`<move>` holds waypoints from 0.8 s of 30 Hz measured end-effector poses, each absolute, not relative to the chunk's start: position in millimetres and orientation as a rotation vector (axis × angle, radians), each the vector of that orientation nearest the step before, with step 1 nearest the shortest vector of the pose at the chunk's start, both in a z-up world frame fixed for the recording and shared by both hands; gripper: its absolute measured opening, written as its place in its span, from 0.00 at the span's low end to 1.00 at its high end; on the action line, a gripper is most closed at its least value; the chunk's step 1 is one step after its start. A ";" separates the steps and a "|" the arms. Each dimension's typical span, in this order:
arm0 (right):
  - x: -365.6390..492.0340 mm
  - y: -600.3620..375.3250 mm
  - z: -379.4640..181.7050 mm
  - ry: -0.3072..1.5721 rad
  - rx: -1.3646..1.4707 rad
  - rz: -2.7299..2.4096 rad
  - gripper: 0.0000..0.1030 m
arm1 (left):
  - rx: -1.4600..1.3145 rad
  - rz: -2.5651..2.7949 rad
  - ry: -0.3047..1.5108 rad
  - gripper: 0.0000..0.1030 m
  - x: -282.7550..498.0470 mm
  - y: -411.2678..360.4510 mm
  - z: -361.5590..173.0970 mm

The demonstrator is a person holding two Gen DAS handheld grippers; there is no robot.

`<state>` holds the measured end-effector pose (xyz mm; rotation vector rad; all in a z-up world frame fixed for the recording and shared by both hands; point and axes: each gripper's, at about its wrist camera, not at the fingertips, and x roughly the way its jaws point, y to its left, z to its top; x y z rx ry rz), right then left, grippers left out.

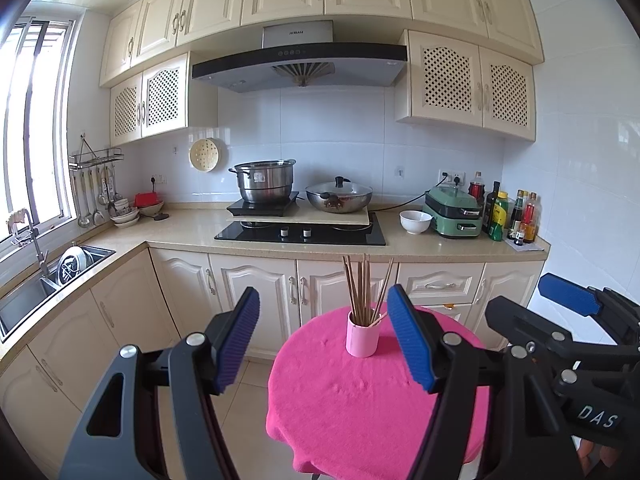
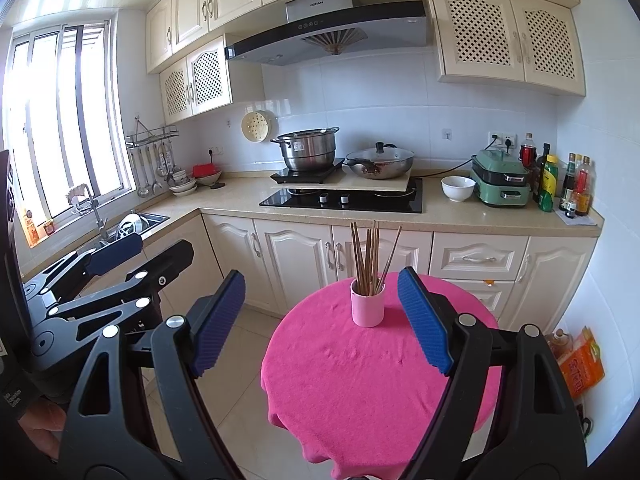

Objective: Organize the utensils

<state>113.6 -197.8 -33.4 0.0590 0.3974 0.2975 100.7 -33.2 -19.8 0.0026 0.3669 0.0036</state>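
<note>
A pink cup (image 1: 362,338) stands upright near the far edge of a round table with a pink cloth (image 1: 360,408). Several wooden chopsticks (image 1: 366,290) stand in it. My left gripper (image 1: 324,338) is open and empty, held above the table's near side, short of the cup. My right gripper (image 2: 322,318) is open and empty too, at about the same distance from the cup (image 2: 367,306) and its chopsticks (image 2: 372,258). The right gripper shows at the right edge of the left wrist view (image 1: 568,308); the left gripper shows at the left of the right wrist view (image 2: 120,256).
Behind the table runs a kitchen counter (image 1: 200,228) with a hob, a steel pot (image 1: 266,182), a wok (image 1: 339,198), a white bowl (image 1: 416,222), a green cooker and bottles. A sink (image 1: 36,292) is at left. Orange bags (image 2: 582,364) lie on the floor at right.
</note>
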 end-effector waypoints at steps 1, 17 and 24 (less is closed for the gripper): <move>113.7 -197.5 -33.6 0.398 0.058 0.297 0.76 | 0.003 0.004 0.368 0.64 101.3 -32.7 -19.8; 116.6 -198.7 -35.6 0.400 0.055 0.302 0.76 | 0.002 0.007 0.372 0.64 102.5 -30.8 -20.8; 116.6 -199.2 -35.6 0.400 0.056 0.303 0.76 | 0.007 0.003 0.375 0.64 103.7 -31.5 -21.4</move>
